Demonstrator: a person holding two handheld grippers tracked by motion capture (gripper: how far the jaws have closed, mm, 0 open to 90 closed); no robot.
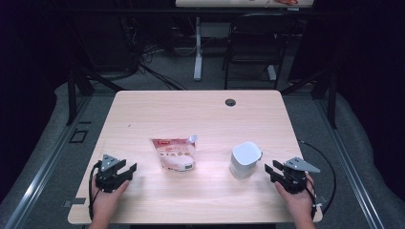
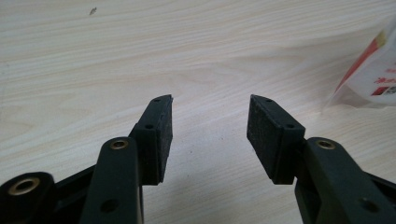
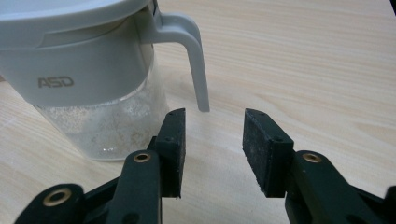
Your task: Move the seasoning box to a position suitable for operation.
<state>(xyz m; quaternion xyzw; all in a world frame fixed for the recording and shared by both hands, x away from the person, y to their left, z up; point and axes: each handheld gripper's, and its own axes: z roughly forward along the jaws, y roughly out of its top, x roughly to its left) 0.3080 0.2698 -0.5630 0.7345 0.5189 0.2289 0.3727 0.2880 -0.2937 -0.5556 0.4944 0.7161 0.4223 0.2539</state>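
Observation:
A white and red spouted pouch lies flat near the middle of the wooden table; its edge shows at the right of the left gripper view. To its right stands a white lidded jug with a clear lower body and a handle. My left gripper rests at the front left, open and empty, a little left of the pouch. My right gripper sits at the front right, open and empty, just short of the jug's handle.
A round cable hole sits near the table's far edge. Beyond the table stand a desk leg and a dark chair. Cables trail from both grippers toward the front edge.

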